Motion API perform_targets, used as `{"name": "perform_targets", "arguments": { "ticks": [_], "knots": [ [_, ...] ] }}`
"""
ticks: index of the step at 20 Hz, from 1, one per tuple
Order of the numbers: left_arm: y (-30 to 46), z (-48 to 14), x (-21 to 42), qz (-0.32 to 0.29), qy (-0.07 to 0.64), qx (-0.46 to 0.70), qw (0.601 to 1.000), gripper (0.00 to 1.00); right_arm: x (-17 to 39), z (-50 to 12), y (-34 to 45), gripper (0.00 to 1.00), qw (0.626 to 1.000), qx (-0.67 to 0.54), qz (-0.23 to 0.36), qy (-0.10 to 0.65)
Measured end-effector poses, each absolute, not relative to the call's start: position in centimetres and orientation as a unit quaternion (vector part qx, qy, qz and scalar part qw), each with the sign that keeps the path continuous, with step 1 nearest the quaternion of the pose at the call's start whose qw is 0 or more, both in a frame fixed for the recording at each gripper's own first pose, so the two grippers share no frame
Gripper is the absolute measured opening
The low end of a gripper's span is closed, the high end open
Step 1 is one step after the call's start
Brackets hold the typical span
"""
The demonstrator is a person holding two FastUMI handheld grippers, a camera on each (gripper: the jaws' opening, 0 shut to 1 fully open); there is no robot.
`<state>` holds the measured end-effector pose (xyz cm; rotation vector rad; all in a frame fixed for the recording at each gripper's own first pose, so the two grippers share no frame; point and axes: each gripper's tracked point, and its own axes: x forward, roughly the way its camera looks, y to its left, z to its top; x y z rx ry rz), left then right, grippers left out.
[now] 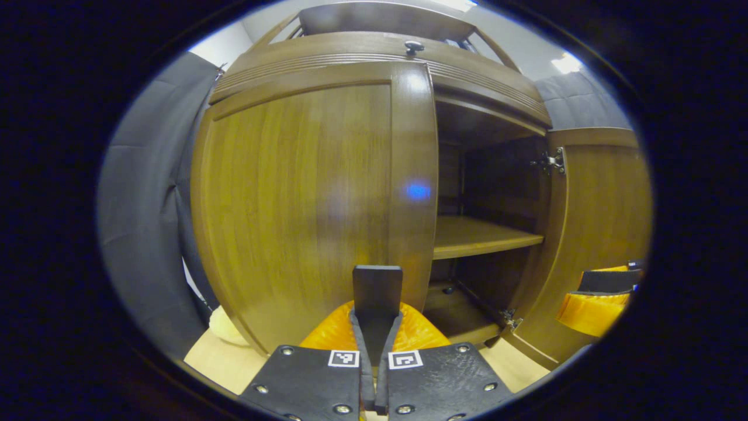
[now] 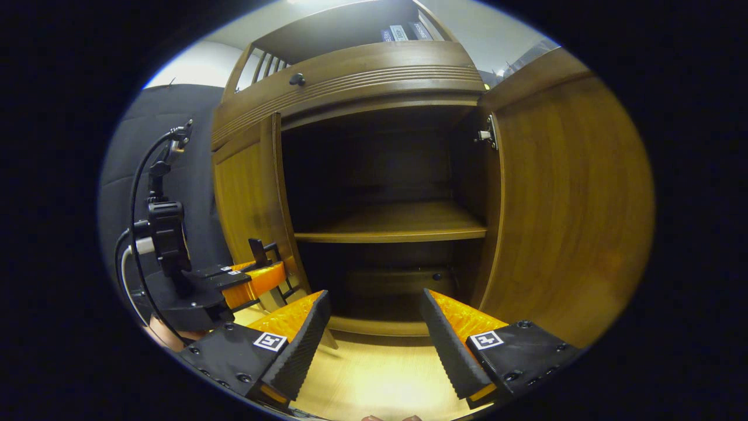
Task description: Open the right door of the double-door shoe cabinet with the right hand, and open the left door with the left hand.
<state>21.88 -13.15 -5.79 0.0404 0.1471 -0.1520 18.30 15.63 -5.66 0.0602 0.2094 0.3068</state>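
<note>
Double-door shoe cabinet (image 2: 350, 64) at the half-way stage; right door (image 2: 572, 199) swung wide on its hinge (image 2: 486, 135), exposing the inner shelf (image 2: 397, 225); left door (image 1: 304, 199) closed or very nearly so, its free edge beside the open compartment. Left gripper (image 1: 377, 286) held close at the lower inner edge of the left door, jaws pressed together on what looks like a dark upright pull, though the contact itself cannot be made out; this placement suits drawing the door outward about its far hinge. Right gripper (image 2: 374, 327) held clear before the open compartment, jaws spread and empty, presumably having no further work on its door.
</note>
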Motion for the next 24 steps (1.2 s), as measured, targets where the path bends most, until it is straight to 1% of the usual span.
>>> {"name": "perform_targets", "arguments": {
  "ticks": [13,24],
  "knots": [
    [-7.6,-5.6,13.9,-0.083,0.059,0.025,0.994,0.04,16.3,-6.1,15.7,0.93,0.986,0.029,0.120,0.108],
    [-2.4,-5.2,9.4,-0.071,0.044,0.027,0.996,0.03,14.9,-6.8,15.8,0.93,0.988,0.043,0.101,0.112]
  ]
}}
